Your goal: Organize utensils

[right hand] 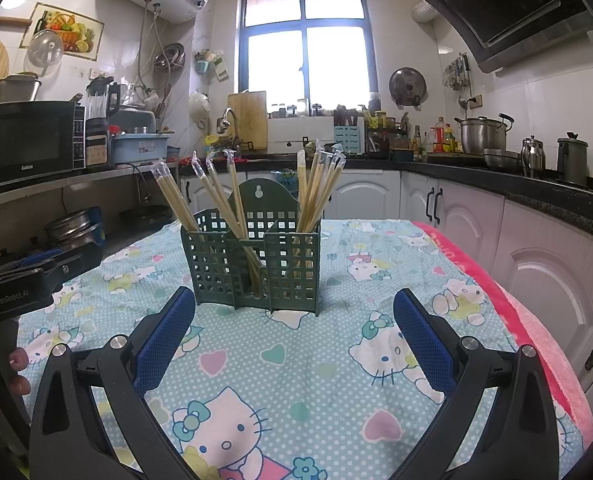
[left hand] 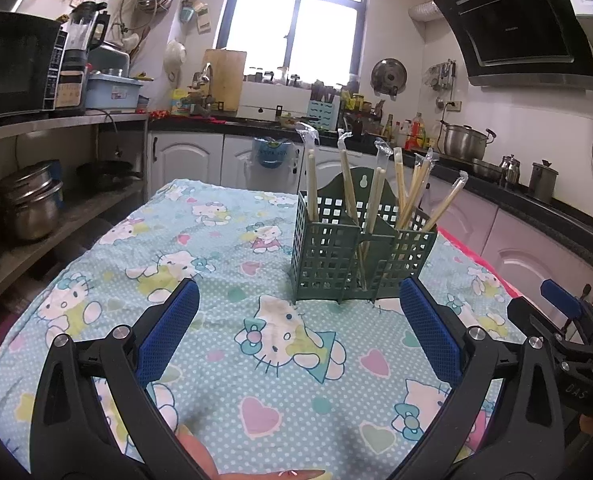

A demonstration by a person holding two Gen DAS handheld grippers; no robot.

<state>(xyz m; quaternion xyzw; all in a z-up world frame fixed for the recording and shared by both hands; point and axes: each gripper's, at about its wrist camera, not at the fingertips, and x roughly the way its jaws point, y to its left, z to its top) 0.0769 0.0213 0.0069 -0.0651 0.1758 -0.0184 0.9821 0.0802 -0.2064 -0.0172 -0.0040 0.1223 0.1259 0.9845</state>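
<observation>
Chopsticks [right hand: 232,200], wrapped, standing in green holder [right hand: 256,264] at mid worktop [right hand: 316,380], spread over its compartments. No loose utensils showing on cloth; sorting appearing largely done. Left gripper [left hand: 298,332] and right gripper [right hand: 294,336] hovering short of holder, fingers apart, holding nothing.

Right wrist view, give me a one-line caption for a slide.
Open right gripper faces a green holder of wrapped chopsticks on a cartoon-cat tablecloth.
</observation>
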